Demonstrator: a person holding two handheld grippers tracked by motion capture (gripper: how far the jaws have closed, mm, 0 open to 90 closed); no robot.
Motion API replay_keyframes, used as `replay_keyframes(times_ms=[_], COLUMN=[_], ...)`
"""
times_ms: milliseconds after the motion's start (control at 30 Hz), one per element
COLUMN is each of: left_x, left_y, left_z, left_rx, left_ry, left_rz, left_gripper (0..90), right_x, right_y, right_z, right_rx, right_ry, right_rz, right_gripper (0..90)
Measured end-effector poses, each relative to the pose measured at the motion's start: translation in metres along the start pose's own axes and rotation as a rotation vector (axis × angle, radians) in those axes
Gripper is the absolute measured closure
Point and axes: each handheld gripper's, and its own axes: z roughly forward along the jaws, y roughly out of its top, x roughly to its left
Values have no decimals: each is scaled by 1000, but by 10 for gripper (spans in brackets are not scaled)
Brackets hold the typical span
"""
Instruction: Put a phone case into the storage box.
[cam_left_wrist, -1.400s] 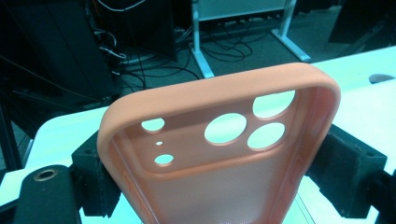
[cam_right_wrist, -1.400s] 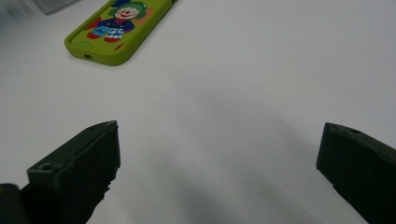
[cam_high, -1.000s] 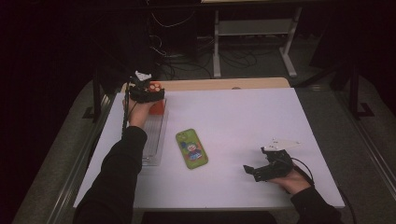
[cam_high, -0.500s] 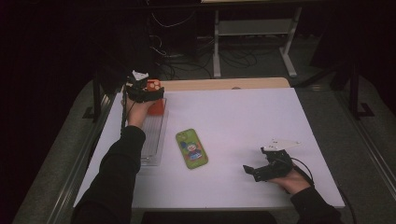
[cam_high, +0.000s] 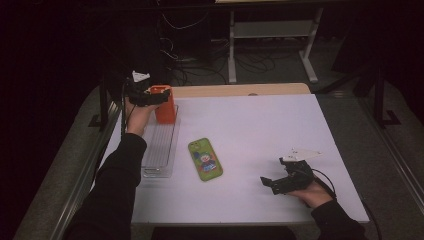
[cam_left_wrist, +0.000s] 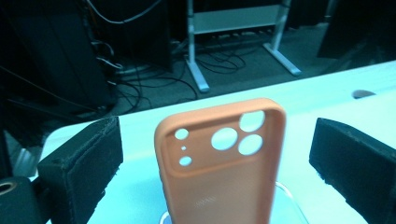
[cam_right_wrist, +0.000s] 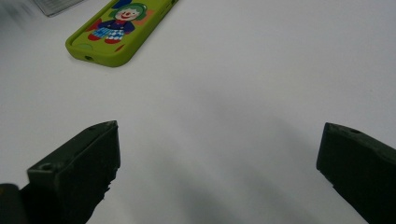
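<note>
Orange phone case (cam_high: 164, 104) stands upright at the far end of the clear tray (cam_high: 159, 150), upper left of the high view. We see our left tongs (cam_high: 159, 97) around its top with both pads clear of it; the jaws have just been opening. At mid-frame a green phone case (cam_high: 205, 159) lies flat on the white worktop (cam_high: 260, 130). Lower right, our right tongs (cam_high: 270, 184) rest released, nothing between them.
</note>
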Motion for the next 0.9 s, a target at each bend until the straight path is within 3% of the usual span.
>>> replay_keyframes(times_ms=[333,400,700,900], left_x=[-14,-20,-56,-82], left_y=[5,4,-1,-15], left_z=[-32,-38,-68,-79], left_rx=[7,29,54,46], left_ry=[-120,-144,-295,-385], left_rz=[20,31,119,147], left_gripper=[19,19,20,20], right_x=[0,0,3,5], right_y=[1,1,4,3], right_z=[1,2,1,2], right_rx=[-3,-3,-9,-4], right_ry=[7,8,10,17], right_rz=[2,10,-2,-8], right_gripper=[0,0,0,0])
